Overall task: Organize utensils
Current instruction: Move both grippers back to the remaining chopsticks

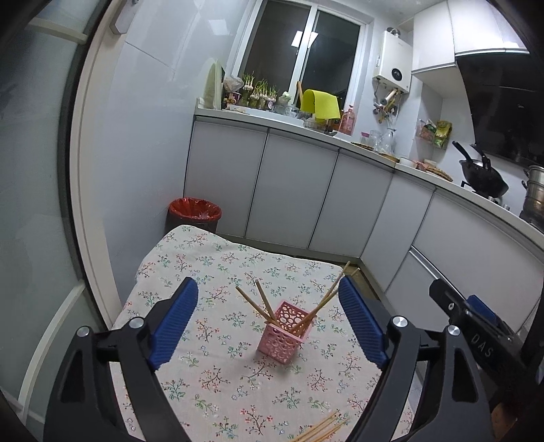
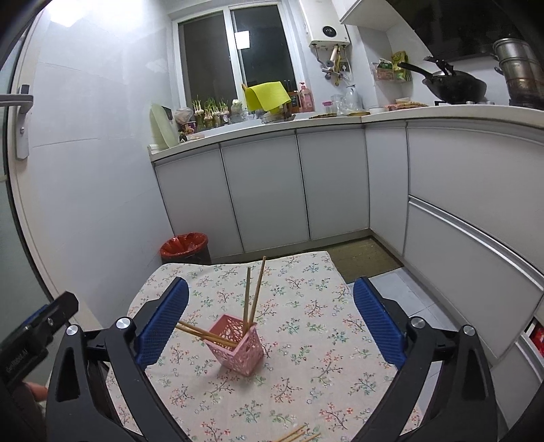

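Two wrist views above one shared floral table (image 1: 210,374), facing counters (image 2: 306,122).

"DAS" on the right tool (image 1: 482,340)

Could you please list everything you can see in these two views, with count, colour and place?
basket: one, pink, perforated, middle of the table.
chopsticks in basket: four, tan, leaning outward.
loose chopsticks: a few, tan, near table edge; count unclear.
tablecloth: one, beige floral, covering the table.
bin: one, dark with red liner, on the floor beyond the table.
cabinets: white, under the counter.
cloth: one, yellow, draped by the window.
wok: one, black, on the stove.
steamer pot: one, metal, right of the wok.
water heater: one, white, on the wall.
left gripper: blue fingers, open, empty.
right gripper: blue fingers, open, empty.
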Demonstrator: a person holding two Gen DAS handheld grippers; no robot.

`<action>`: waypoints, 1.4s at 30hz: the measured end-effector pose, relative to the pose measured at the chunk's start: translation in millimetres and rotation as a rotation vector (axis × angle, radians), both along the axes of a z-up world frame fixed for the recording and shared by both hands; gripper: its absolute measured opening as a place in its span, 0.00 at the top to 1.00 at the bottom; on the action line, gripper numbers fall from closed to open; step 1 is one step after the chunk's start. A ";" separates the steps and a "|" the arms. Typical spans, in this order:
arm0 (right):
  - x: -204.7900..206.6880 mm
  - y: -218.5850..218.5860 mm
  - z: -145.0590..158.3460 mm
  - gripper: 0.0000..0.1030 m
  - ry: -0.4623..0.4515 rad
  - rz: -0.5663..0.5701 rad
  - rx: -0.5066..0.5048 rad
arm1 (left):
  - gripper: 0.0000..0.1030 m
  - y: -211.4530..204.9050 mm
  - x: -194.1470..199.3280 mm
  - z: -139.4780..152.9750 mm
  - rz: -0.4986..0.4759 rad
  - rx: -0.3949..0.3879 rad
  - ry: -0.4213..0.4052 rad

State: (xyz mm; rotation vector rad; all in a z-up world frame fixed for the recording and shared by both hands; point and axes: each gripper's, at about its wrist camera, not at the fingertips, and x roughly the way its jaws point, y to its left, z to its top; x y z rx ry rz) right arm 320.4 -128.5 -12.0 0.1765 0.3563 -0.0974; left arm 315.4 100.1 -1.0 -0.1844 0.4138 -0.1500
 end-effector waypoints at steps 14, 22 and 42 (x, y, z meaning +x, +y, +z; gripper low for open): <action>-56.1 -16.7 -20.2 0.07 0.039 -0.063 0.000 | 0.13 -17.5 -36.7 -5.8 -0.044 0.092 0.034; -92.0 -44.0 -63.4 0.07 0.199 -0.076 0.064 | 0.08 -60.1 -21.3 -41.2 -0.230 0.325 0.228; -101.0 -117.2 -201.2 0.07 0.591 -0.117 0.480 | 0.11 -170.0 83.9 -210.5 -0.482 0.583 0.870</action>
